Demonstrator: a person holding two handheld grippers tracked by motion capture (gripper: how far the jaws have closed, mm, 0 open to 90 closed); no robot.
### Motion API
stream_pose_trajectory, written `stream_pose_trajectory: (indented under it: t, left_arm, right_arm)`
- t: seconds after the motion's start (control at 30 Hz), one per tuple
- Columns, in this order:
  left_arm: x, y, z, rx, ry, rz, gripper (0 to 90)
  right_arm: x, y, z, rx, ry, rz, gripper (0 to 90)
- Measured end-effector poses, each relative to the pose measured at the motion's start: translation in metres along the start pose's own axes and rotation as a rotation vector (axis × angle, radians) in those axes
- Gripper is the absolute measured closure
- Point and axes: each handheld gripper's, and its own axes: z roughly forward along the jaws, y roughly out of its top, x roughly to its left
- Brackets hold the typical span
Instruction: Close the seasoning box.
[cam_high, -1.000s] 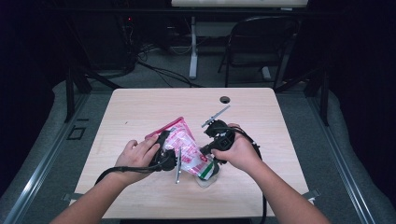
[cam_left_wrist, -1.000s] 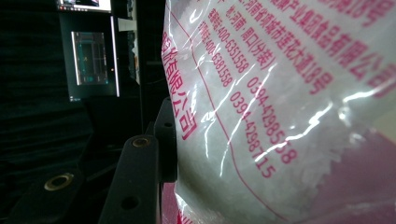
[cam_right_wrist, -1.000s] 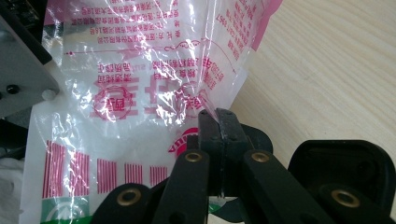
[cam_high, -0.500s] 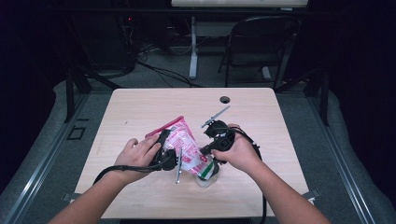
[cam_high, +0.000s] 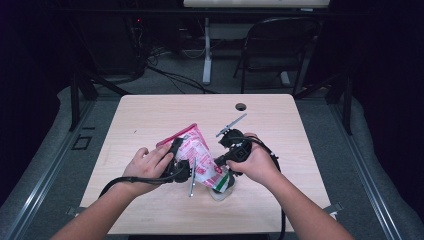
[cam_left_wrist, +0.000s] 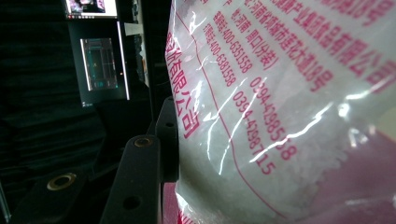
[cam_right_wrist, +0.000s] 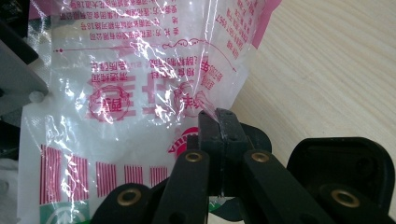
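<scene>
Pale wood forms the surface (cam_high: 150, 120), ringed by dark floor, with a chair at twelve o'clock. Slightly toward six o'clock of its centre, a pink-and-white printed bag (cam_high: 197, 152) is held up between both hands. The left tool (cam_high: 181, 167) is seen at the bag's nine o'clock edge; in the left gripper view one black jaw lies against the plastic (cam_left_wrist: 280, 116), but whether that tool is pressed together on it cannot be told. The right tool (cam_right_wrist: 219, 122) is pressed together, pinching a fold of the bag (cam_right_wrist: 140, 93) at the bag's three o'clock side. Against the frames a second and half a second earlier, bag, hands and both tools are found in nearly the same places; no clear shift is seen.
</scene>
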Motion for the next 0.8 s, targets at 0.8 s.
stream_pose_trajectory:
  t: [0.8]
  left_arm:
    - [-0.0005, 0.0066, -0.0027, 0.006, 0.025, 0.054, 66.0]
  right_arm:
    - [-0.0019, -0.0034, 0.003, 0.014, -0.006, -0.005, 90.0]
